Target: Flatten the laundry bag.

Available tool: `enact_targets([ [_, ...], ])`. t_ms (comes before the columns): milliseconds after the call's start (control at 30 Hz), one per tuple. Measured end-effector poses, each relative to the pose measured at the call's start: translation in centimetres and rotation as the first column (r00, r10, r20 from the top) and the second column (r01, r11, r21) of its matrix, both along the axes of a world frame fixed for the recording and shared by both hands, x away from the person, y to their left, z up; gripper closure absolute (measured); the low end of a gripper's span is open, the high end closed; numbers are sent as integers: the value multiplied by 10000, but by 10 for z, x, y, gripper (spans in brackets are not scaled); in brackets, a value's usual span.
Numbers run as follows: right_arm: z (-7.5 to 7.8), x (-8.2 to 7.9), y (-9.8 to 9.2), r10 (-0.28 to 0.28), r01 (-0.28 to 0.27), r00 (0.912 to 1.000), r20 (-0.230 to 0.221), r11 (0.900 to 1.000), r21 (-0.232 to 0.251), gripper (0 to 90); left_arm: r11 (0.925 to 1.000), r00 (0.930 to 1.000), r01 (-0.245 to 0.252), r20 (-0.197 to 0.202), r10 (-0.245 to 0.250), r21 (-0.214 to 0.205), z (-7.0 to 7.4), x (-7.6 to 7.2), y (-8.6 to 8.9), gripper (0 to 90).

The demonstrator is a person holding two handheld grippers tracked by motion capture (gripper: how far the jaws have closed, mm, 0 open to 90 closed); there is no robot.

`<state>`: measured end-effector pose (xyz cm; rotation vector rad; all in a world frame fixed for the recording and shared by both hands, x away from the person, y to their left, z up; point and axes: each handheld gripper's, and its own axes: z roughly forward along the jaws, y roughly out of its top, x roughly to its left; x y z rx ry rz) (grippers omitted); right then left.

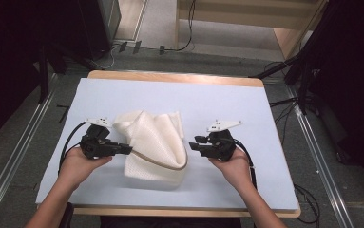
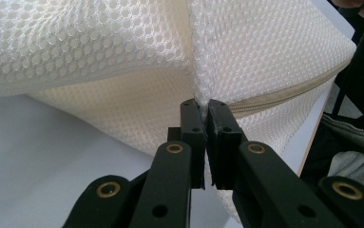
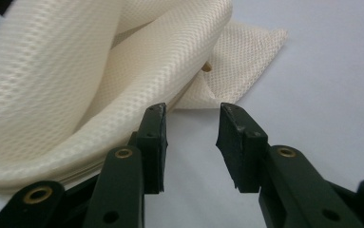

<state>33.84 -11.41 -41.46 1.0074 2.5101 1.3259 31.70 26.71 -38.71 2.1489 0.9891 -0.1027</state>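
My left gripper is clamped on the mesh bag at its zipper end. Right gripper gapes empty just beside the bag, maybe brushing it. Bag lies crumpled mid-table, on the pale blue mat.

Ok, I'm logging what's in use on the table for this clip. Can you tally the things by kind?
White mesh bag: 1
Handheld tool: 2, the left tool shut on the bag, the right tool open beside it
Pale blue table cover: 1
Total: 4
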Motion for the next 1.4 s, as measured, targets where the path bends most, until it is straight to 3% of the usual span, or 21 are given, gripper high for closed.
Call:
enact_targets([
  [200, -12, 20, 14, -152, 152, 9999, 23, 9995, -273, 620, 9993, 9994, -358, -11, 358, -75, -1, -7, 12, 875],
  [400, -26, 43, 27, -467, 471, 9989, 65, 9964, -702, 617, 9991, 9992, -411, 3, 411, 50, -3, -11, 15, 873],
  [567, -36, 58, 36, -728, 720, 9973, -105, 9955, -616, 611, 9989, 9989, -466, -37, 467, 48, -4, -14, 17, 872],
  [833, -55, 73, 55, -1015, 966, 9938, -449, 9903, -1002, 578, 9989, 9990, -456, -9, 457, 70, -5, -14, 17, 871],
  [933, -58, 71, 59, -891, 869, 9960, -121, 9885, -1239, 685, 9990, 9990, -447, -71, 447, 44, -5, -13, 17, 871],
  [967, -58, 70, 60, -700, 685, 9975, -72, 9895, -1276, 755, 9990, 9990, -450, -58, 451, 76, -5, -13, 17, 871],
  [1100, -57, 68, 63, -606, 593, 9981, -58, 9892, -1339, 875, 9987, 9988, -498, 7, 498, 70, -5, -14, 16, 871],
  [1233, -50, 72, 54, -735, 715, 9972, -147, 9919, -1052, 885, 9984, 9983, -571, 72, 571, -47, -3, -14, 18, 871],
  [1400, -37, 77, 33, -1358, 1373, 9905, 225, 9870, -839, 885, 9957, 9958, -893, 175, 897, -241, -1, -13, 21, 871],
])
